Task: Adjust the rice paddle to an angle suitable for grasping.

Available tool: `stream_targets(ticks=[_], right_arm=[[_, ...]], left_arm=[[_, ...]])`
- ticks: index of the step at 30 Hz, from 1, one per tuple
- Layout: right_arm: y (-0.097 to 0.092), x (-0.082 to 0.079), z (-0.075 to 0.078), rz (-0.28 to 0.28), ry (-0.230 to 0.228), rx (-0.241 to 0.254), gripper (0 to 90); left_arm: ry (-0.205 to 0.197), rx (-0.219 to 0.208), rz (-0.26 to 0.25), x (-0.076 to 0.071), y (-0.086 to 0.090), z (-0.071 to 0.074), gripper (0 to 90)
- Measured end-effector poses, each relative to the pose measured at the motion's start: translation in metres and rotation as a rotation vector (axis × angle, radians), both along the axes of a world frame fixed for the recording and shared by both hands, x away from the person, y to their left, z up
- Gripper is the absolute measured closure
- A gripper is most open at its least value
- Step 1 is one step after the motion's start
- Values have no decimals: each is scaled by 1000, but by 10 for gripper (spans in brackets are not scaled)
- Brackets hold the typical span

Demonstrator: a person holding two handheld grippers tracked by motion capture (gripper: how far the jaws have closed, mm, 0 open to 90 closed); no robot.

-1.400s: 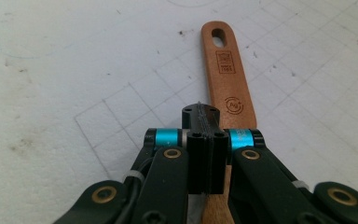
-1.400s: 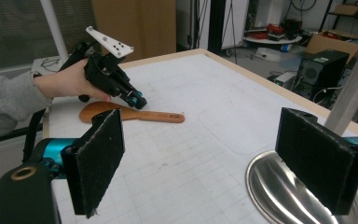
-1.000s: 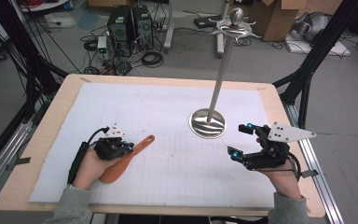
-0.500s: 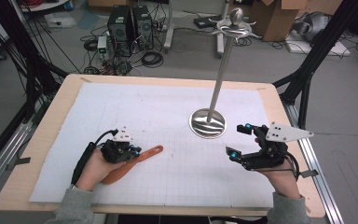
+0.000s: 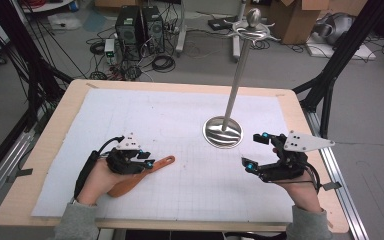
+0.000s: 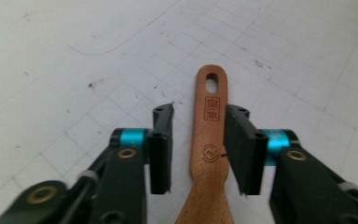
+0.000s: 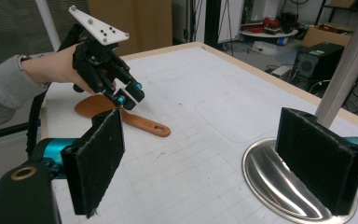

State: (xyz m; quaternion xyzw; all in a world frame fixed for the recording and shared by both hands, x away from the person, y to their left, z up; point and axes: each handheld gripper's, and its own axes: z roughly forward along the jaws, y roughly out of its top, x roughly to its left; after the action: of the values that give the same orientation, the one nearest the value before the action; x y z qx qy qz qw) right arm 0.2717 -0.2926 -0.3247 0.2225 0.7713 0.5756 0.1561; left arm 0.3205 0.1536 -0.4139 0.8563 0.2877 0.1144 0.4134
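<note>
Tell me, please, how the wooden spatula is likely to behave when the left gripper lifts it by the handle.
The wooden spatula looks rigid, so it should not bend. Its flat, smooth handle may slip or pivot between the left gripper pads. The broad blade sits behind the grip, so that end will probably sag.

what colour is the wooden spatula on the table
Warm orange-brown wood, the spatula; the left gripper view shows it best.

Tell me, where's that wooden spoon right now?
In the high view, the wooden spoon lies on the table's left side, under the left gripper, left of the metal stand.
</note>
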Motion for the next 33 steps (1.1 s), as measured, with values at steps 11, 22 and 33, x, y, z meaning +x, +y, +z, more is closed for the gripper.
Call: stream_targets(ticks=[11, 22, 33], right_arm=[[2, 6, 1, 4, 4, 13, 141], [22, 20, 3, 56, -1, 11, 141], [25, 21, 3, 70, 4, 12, 141]], left_arm=[[-40, -13, -4, -7, -3, 1, 189], [-52, -5, 25, -20, 14, 0, 174], [-38, 3, 16, -19, 11, -3, 194]])
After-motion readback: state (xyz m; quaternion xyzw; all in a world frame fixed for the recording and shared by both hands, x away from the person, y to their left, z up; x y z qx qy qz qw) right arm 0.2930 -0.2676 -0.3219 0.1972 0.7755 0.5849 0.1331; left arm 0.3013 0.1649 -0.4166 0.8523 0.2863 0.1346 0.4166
